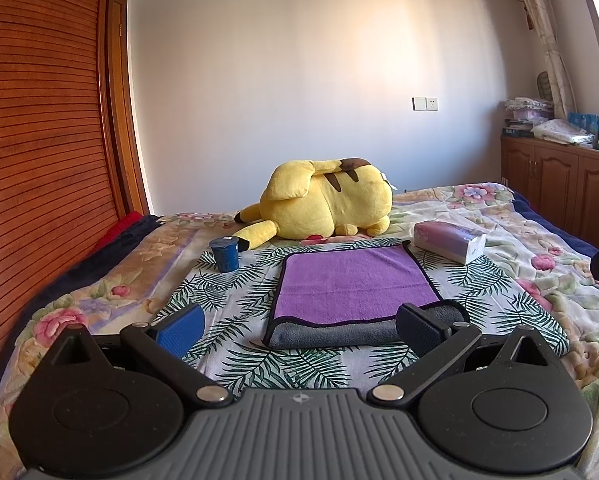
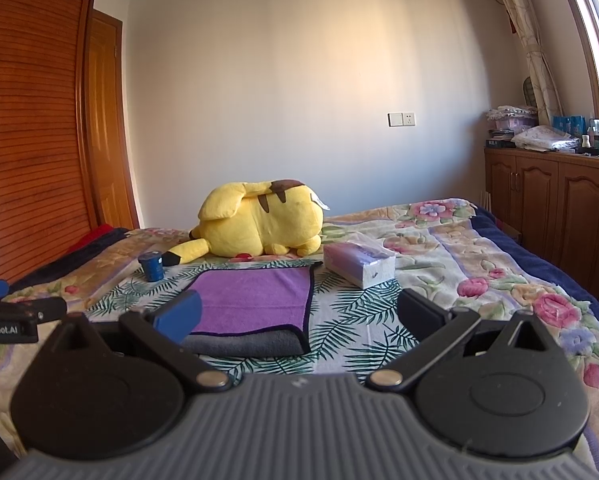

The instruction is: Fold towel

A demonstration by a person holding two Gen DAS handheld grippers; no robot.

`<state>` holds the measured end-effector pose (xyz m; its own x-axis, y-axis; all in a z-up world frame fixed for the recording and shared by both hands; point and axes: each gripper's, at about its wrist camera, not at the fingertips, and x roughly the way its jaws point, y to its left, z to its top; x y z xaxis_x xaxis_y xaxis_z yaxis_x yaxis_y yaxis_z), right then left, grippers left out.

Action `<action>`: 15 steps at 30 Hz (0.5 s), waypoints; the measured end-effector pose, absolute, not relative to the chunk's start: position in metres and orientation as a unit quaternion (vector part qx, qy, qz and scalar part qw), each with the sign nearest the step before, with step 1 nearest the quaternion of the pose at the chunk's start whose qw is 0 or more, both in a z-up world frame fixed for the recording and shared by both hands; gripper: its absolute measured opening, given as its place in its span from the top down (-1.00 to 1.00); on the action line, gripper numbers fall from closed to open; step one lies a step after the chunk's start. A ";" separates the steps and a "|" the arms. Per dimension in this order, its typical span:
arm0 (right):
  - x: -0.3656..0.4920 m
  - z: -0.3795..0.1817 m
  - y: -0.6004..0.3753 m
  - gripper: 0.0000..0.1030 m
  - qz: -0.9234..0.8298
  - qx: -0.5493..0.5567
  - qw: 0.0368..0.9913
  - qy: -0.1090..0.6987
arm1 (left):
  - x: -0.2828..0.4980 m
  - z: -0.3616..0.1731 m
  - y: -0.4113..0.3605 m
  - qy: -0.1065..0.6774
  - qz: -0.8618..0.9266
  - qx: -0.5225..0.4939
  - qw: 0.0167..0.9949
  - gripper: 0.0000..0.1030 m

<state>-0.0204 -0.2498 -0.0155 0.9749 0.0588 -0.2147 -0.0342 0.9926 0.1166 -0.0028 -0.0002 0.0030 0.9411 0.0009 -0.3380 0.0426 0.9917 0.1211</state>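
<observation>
A towel, purple on top and grey underneath (image 1: 355, 284), lies folded flat on a leaf-print cloth (image 1: 227, 300) on the bed; its grey fold faces me. My left gripper (image 1: 299, 328) is open and empty, hovering just before the towel's near edge. My right gripper (image 2: 299, 316) is open and empty too, near the towel's (image 2: 251, 300) near right corner. The left gripper's body shows at the left edge of the right wrist view (image 2: 7, 316).
A yellow plush toy (image 1: 327, 204) lies behind the towel. A blue cup (image 1: 225, 254) stands to the towel's left, a tissue pack (image 1: 447, 240) to its right. A wooden wardrobe (image 1: 39, 140) is on the left, cabinets (image 2: 551, 212) on the right.
</observation>
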 end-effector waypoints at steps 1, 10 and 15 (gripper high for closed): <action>-0.021 -0.015 -0.250 -1.00 0.024 0.056 0.992 0.109 | -0.003 0.003 0.000 0.171 -0.010 0.063 0.983 -1.00; -0.018 -0.014 -0.249 -1.00 0.023 0.056 0.992 0.110 | -0.002 -0.001 -0.001 0.173 -0.012 0.062 0.983 -1.00; -0.021 -0.019 -0.252 -1.00 0.024 0.055 0.992 0.113 | 0.001 -0.007 -0.002 0.180 -0.012 0.063 0.982 -1.00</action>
